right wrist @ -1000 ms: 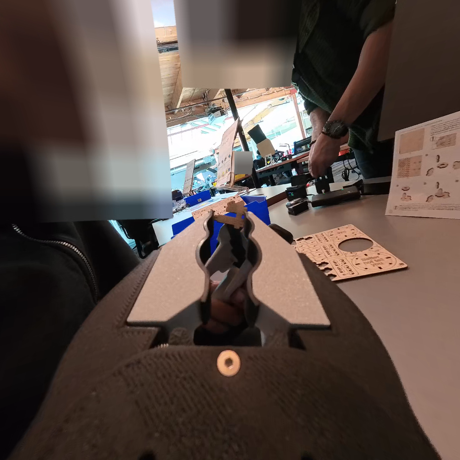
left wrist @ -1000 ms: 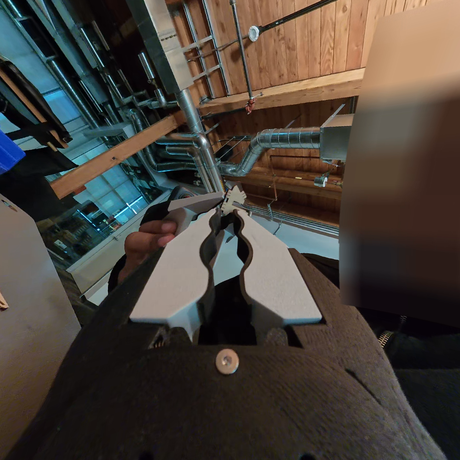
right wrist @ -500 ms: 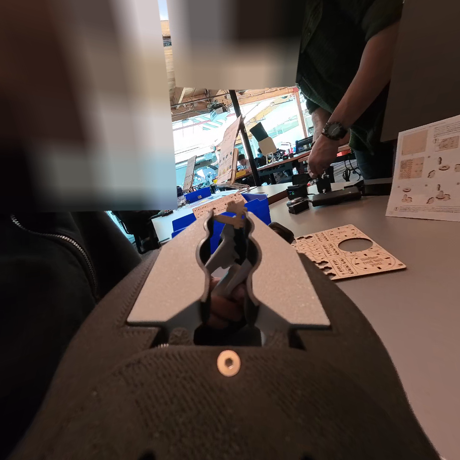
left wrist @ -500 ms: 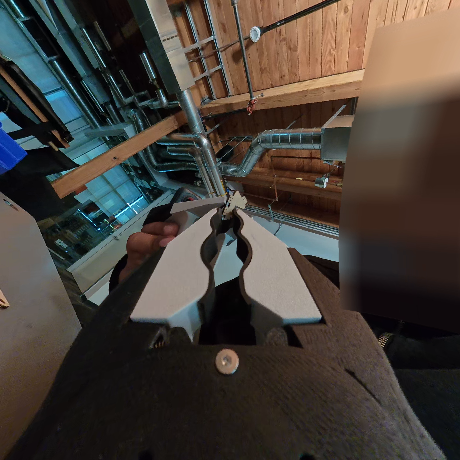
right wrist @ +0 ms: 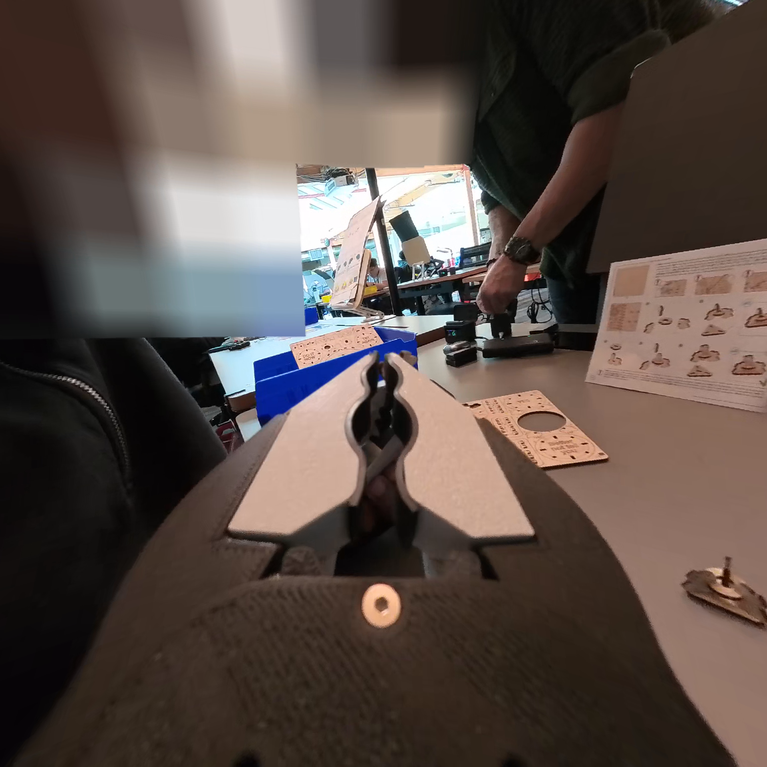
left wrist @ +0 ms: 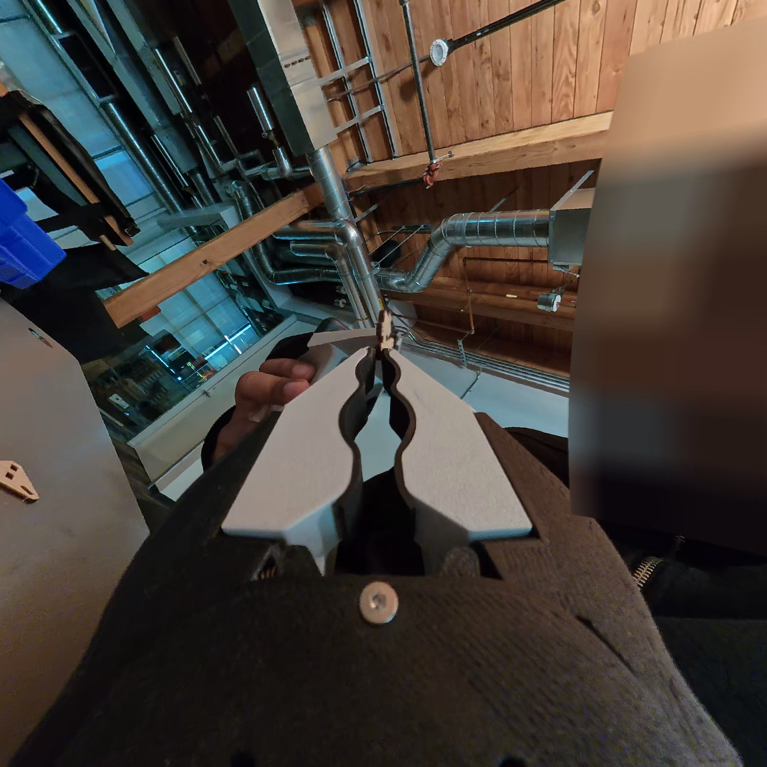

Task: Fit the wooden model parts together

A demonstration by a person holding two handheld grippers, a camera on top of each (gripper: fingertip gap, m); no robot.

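Left gripper pinches a small wooden piece, edge-on. Right gripper is pressed together above the blue bin, beside a wooden sheet

I count two tongs, my left tongs and my right tongs. One small wooden piece sits at twelve o'clock. Two punched wooden sheets, one blue bin, one instruction sheet toward two o'clock.
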